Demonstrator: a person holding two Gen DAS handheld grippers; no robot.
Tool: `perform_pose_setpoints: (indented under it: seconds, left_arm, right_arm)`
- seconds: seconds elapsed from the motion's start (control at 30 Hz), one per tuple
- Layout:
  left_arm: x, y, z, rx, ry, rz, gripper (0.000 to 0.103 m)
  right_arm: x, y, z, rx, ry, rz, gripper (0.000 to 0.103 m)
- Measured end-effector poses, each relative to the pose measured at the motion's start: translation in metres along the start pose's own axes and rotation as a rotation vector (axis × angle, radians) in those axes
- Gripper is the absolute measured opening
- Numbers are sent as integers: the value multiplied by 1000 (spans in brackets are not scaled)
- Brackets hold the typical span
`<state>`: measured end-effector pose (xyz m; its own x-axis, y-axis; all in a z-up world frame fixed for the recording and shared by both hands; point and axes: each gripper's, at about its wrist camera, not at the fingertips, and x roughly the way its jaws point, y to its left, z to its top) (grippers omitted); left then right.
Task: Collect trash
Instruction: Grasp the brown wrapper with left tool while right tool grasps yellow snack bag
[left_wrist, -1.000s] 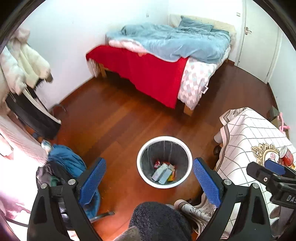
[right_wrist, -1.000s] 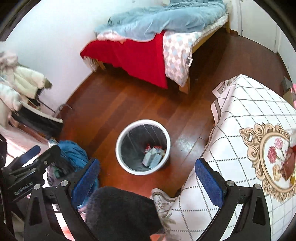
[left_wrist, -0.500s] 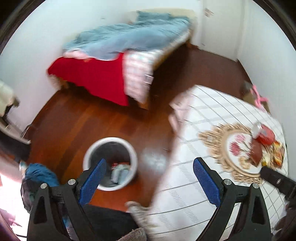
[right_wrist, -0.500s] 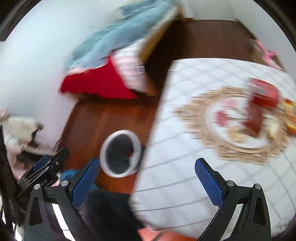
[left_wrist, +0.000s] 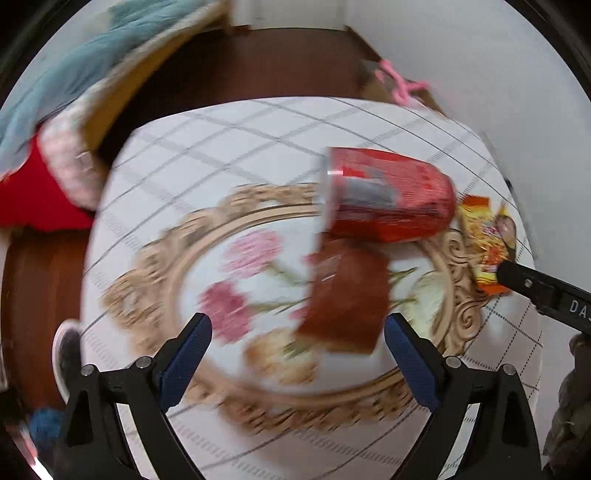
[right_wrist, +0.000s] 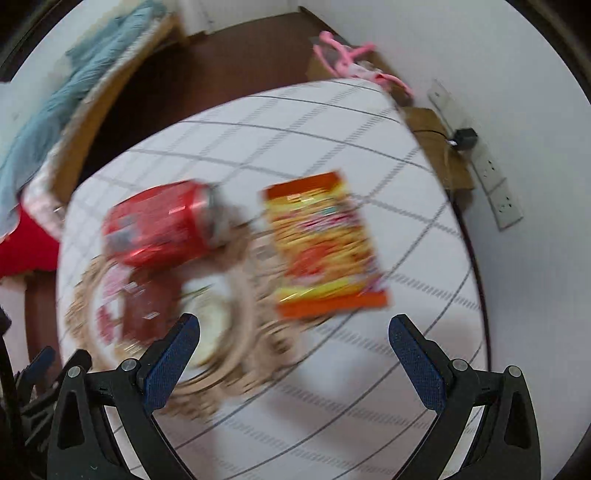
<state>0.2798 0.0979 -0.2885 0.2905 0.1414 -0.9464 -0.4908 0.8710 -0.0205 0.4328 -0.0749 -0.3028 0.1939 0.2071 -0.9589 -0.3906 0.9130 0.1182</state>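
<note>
Both tongs are swinging away from the floor bin to hover wide open and empty over the counter: left tongs facing the brown wrapper and red can, right tongs facing the orange snack packet. Packet looks light, crinkly, slippery, so an edge pinch is seeming best; the can is looking light and dentable, best gripped across its middle.
</note>
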Motion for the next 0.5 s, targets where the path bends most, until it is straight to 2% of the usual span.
perform_pose_setpoints:
  seconds: [0.13,0.17,0.23,0.27,0.5]
  left_arm:
    - [20,-23,11,64,25,-10,93]
    - [26,-25,13,75,30,-4,88]
    - [32,-28,15,86,45,-3,61]
    - [34,-28,16,85,52,-11,55]
    - [32,-25,12,76,29,-8,47]
  right_arm:
    - [18,-10,13,-11,9,5,100]
    - [23,-10,17,-21,8,1,100]
    - [33,-9,23,-37,11,-11,100]
    - [38,-8,25,-42,13,-18,100]
    - [63,-2,33,-69,33,-43,100]
